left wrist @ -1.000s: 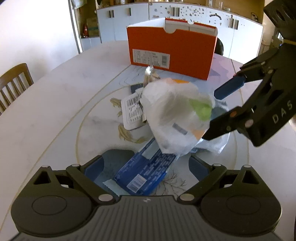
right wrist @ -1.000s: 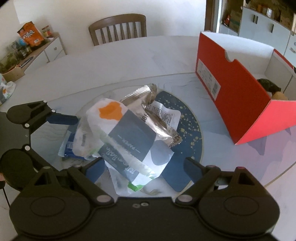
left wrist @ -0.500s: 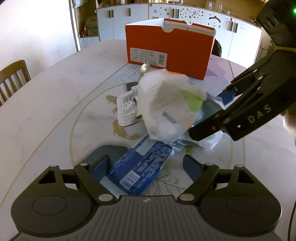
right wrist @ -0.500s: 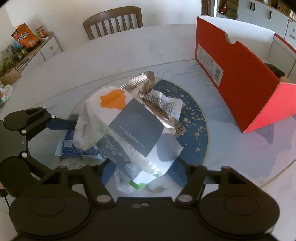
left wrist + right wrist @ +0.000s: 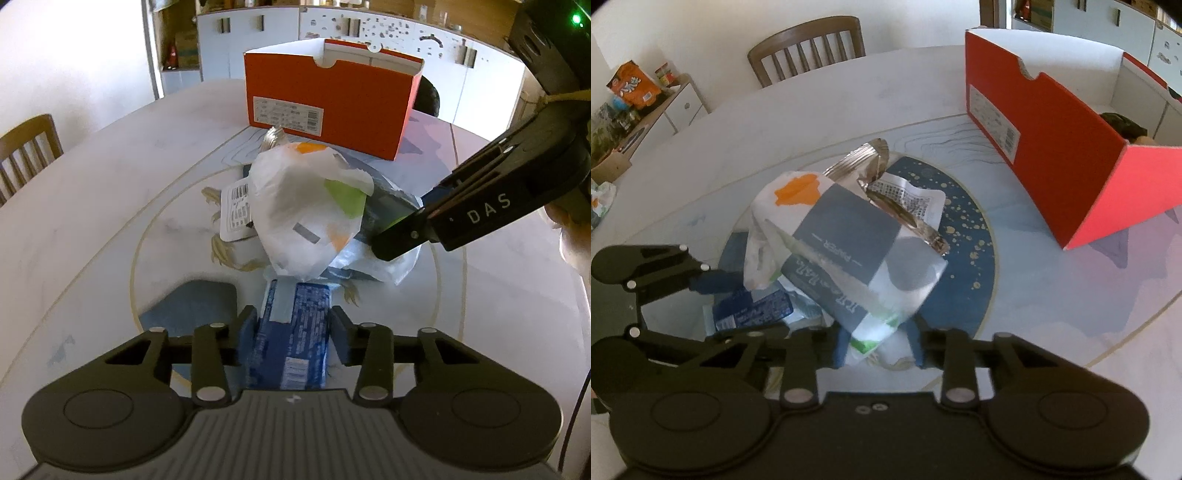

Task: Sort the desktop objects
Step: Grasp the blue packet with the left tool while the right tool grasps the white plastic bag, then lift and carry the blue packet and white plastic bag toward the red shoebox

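My left gripper (image 5: 293,332) is shut on a blue snack packet (image 5: 291,343) lying on the table; the packet also shows in the right wrist view (image 5: 753,310). My right gripper (image 5: 877,345) is shut on a white tissue pack (image 5: 849,254) with grey, orange and green patches, which it holds tilted above the pile; the pack also shows in the left wrist view (image 5: 306,210). A silver foil wrapper (image 5: 882,184) and a white barcode sachet (image 5: 236,210) lie behind the pack. An open orange shoebox (image 5: 332,103) stands at the back.
The round white table (image 5: 92,192) has a dark blue patterned centre (image 5: 960,236). A wooden chair (image 5: 809,51) stands at the far edge. White cabinets (image 5: 369,33) line the back wall. A side cabinet (image 5: 657,107) carries snack bags.
Both grippers have closed: the left on the blue packet, the right on the tissue pack. The tissue pack has tilted up and shifted a little toward the shoebox.
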A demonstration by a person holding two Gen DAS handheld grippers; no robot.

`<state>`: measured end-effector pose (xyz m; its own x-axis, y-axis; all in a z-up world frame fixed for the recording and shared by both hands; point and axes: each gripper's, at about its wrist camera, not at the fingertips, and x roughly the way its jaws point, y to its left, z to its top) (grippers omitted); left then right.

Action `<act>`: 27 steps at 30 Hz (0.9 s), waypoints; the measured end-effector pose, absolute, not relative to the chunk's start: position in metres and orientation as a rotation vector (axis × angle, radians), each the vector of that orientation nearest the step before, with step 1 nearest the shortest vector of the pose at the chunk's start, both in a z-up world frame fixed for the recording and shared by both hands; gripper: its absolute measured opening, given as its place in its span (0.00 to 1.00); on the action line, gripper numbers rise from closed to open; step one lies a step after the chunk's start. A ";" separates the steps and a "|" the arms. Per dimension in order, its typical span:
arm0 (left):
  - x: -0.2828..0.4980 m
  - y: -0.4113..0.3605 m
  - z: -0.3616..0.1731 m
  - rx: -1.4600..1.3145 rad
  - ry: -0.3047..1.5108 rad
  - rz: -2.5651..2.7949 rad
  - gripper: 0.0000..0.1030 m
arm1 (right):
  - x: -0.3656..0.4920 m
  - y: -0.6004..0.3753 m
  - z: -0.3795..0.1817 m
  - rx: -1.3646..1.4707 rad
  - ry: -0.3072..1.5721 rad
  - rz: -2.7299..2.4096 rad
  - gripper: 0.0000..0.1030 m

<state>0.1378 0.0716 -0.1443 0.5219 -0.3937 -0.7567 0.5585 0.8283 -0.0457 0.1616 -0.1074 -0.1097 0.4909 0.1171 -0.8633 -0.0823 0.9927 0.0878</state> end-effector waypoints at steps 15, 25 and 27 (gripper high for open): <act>0.119 0.074 -0.140 0.106 0.877 -0.505 0.34 | 0.146 -0.118 -0.096 0.078 1.044 0.086 0.25; 0.110 0.072 -0.127 0.072 0.870 -0.492 0.34 | 0.127 -0.128 -0.085 0.084 1.042 0.052 0.25; 0.108 0.071 -0.122 0.065 0.865 -0.491 0.34 | 0.122 -0.129 -0.080 0.083 1.036 0.049 0.25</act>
<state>0.1080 0.0714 -0.1220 0.5449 -0.3877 -0.7434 0.4392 0.8873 -0.1408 0.1220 -0.1290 -0.0805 0.5085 0.0797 -0.8573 -0.0015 0.9958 0.0917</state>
